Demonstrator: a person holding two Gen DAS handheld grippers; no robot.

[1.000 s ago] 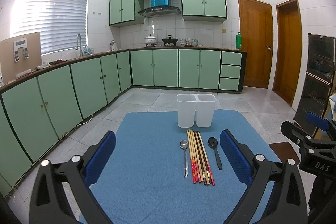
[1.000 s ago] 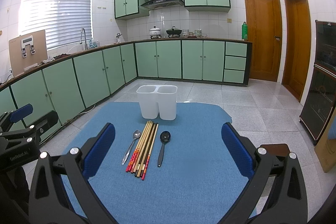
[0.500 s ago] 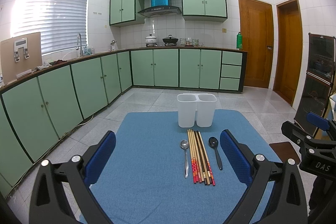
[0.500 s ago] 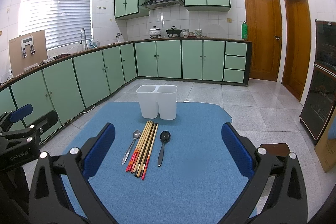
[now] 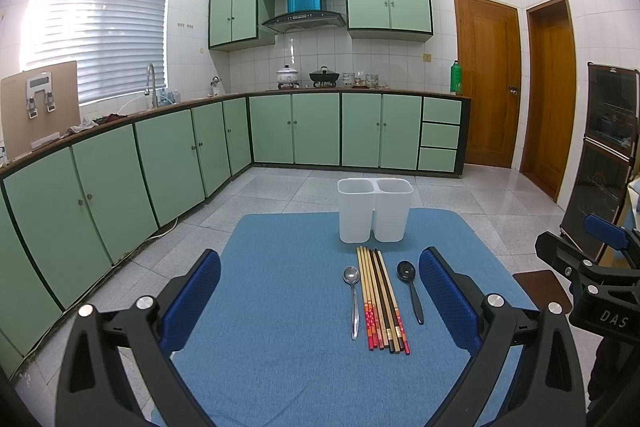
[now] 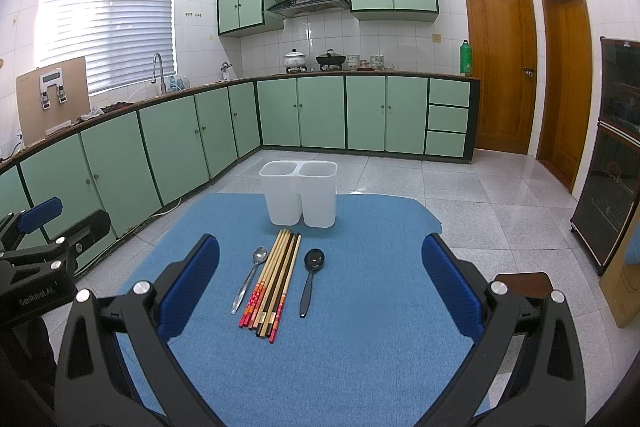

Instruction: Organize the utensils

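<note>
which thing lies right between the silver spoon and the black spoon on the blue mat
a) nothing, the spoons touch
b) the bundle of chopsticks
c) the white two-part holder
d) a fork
b: the bundle of chopsticks lies flat on the blue mat with the silver spoon on one side and the black spoon on the other, while the white two-part holder stands farther back, behind their tips.

Lighting: bright daylight through window blinds [image 5: 100,23], overexposed there. Sharp focus; strong fisheye curvature, dark vignetted corners.
</note>
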